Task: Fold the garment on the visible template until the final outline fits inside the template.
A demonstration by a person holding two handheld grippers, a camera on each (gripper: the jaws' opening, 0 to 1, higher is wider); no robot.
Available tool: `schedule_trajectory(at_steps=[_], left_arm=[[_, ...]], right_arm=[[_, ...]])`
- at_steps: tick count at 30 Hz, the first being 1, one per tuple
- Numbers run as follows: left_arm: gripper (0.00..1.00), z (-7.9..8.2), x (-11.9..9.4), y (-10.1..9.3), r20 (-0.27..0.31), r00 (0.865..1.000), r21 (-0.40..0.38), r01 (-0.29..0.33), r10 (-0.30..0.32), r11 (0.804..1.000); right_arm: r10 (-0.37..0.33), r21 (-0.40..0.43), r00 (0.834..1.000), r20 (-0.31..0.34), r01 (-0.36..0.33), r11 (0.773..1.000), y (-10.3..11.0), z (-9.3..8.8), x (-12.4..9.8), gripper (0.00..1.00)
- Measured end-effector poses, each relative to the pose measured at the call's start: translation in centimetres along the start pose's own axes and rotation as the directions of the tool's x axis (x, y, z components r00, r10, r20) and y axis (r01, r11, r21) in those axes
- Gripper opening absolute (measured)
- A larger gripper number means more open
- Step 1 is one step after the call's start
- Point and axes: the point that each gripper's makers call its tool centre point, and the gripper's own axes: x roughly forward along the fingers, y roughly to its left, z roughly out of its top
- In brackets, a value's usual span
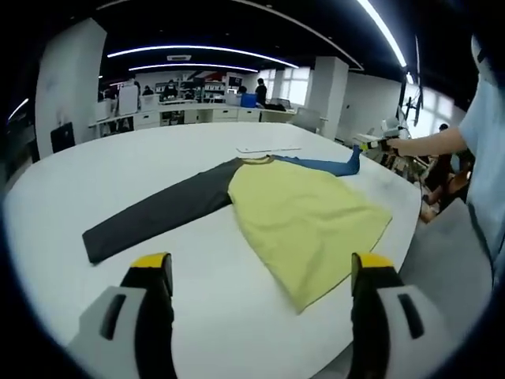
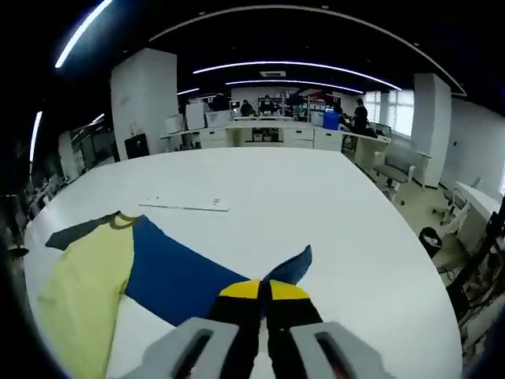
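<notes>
A long-sleeved shirt with a yellow body (image 1: 304, 213) lies flat on the white table (image 1: 158, 158). Its dark grey sleeve (image 1: 162, 212) stretches left, and its blue sleeve (image 1: 327, 164) runs toward the far right. My left gripper (image 1: 264, 272) hovers open above the table's near side, short of the shirt's hem. In the right gripper view the blue sleeve (image 2: 185, 276) leads to its cuff (image 2: 292, 268), and my right gripper (image 2: 263, 290) is shut on that cuff. The yellow body (image 2: 79, 292) lies at left. The right gripper (image 1: 379, 145) also appears at the far table edge.
A thin white strip (image 2: 185, 204) lies on the table beyond the collar, also seen as a strip (image 1: 268, 148). A person's arm and light blue sleeve (image 1: 481, 134) stand at the right. Desks, chairs and people fill the room behind the table.
</notes>
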Motion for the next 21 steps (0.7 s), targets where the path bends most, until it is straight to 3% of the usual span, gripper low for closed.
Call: schedule_trajectory(at_steps=[4, 7, 11, 16, 21], left_arm=[[0.91, -0.5, 0.1, -0.2, 0.002, 1.0, 0.006, 0.006, -0.006, 1.0], [0.91, -0.8, 0.0, -0.2, 0.007, 1.0, 0.005, 0.009, -0.009, 1.0], [0.91, -0.7, -0.1, -0.3, 0.017, 1.0, 0.015, 0.008, -0.008, 1.0], [0.91, -0.6, -0.2, -0.3, 0.024, 1.0, 0.019, 0.011, -0.011, 1.0], [0.91, -0.2, -0.1, -0.2, 0.046, 0.999, 0.012, 0.01, -0.011, 1.0]], right_arm=[[0.08, -0.02, 0.997, 0.016, -0.079, 0.997, 3.4, 1.9, 1.4, 0.0], [0.164, -0.055, 0.985, 0.061, -0.161, 0.985, 7.0, 4.0, 2.5, 0.0], [0.232, -0.032, 0.97, 0.076, -0.23, 0.973, 11.0, 5.4, 3.5, 0.0], [0.312, -0.059, 0.948, 0.065, -0.308, 0.95, 16.4, 5.7, 5.0, 0.0], [0.372, -0.061, 0.927, 0.045, -0.369, 0.927, 20.5, 5.3, 6.1, 0.0]])
